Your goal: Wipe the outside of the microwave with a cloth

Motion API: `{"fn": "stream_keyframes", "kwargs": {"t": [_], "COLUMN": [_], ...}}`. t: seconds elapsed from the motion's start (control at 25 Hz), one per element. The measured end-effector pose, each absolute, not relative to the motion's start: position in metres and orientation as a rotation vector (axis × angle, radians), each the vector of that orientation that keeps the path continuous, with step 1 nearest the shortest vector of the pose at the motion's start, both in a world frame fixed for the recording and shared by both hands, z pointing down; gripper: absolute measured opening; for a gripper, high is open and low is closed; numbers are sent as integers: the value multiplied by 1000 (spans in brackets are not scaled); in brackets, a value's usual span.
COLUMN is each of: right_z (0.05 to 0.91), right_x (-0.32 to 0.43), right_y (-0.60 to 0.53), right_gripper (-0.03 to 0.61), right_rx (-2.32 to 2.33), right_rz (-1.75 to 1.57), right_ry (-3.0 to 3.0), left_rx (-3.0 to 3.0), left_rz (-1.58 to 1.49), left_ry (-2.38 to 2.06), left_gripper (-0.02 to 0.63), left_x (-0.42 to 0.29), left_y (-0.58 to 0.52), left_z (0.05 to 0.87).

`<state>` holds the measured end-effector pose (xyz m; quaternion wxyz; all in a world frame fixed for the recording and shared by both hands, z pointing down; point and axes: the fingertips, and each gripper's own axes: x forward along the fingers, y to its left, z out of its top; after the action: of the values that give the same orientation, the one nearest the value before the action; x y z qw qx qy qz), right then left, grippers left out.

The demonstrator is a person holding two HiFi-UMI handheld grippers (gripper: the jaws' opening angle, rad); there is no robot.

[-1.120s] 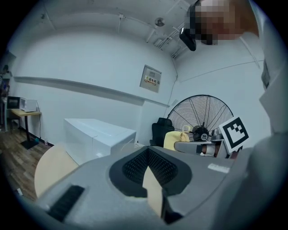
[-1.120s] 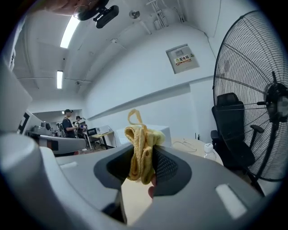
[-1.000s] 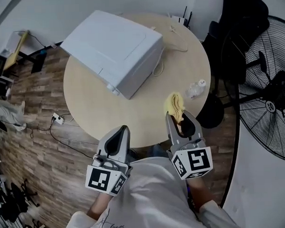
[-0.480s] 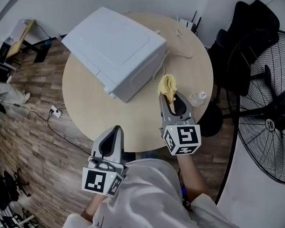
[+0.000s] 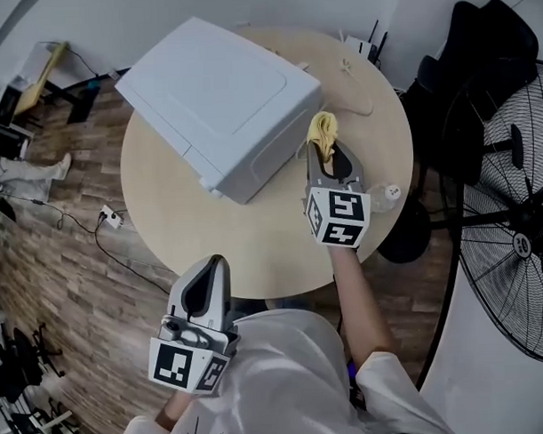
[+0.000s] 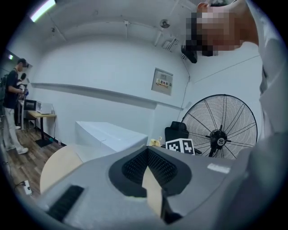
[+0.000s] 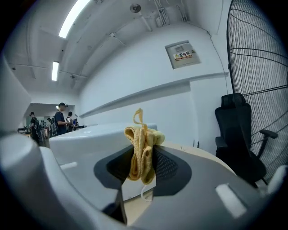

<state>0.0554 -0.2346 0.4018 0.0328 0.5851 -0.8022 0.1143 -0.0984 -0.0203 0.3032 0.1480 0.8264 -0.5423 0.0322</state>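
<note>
The white microwave [image 5: 223, 102] lies on the round wooden table [image 5: 173, 206], toward its far left. My right gripper [image 5: 325, 146] is shut on a bunched yellow cloth [image 5: 322, 130], held over the table just beside the microwave's right side. In the right gripper view the yellow cloth [image 7: 141, 152] is pinched between the jaws with the microwave [image 7: 90, 139] right behind it. My left gripper [image 5: 205, 285] hangs off the table's near edge, jaws closed on nothing. The left gripper view shows the microwave [image 6: 108, 137] far ahead.
A small clear bottle [image 5: 388, 193] lies at the table's right edge. A white cable [image 5: 351, 84] and a router [image 5: 365, 48] sit at the table's far side. A large floor fan [image 5: 521, 221] and a black chair [image 5: 476, 80] stand at the right. Wood floor lies left.
My right gripper has carried the yellow cloth forward from near the table's front edge up to the microwave's right side. The left gripper has drifted slightly back toward me.
</note>
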Motion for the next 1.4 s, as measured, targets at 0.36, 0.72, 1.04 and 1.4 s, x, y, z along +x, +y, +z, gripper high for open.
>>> {"fn": "stream_keyframes", "kwargs": {"t": [0.36,0.72,1.04,1.4], "right_z": [409,407,407,410], "right_x": [68,69,58,42], "right_y": [-287,-313,-304,-285], "right_gripper": [129,127,127,126], "right_rx": [1913,1921,1868,1807], "right_rz": [336,271,214,176], "right_ry": [-2398,-2379,-2388,-2411], "left_rx": [2352,2352,2365,2378], "left_rz": [137,165,182,168], "left_ry": [-1508,-1482,-1449,-1424], "left_gripper": [-8,-8,-8,-8], "left_x": [-100,-103,-102,-96], "left_y": [-24,-30,-30,-26], "left_z": [318,325,327,323]}}
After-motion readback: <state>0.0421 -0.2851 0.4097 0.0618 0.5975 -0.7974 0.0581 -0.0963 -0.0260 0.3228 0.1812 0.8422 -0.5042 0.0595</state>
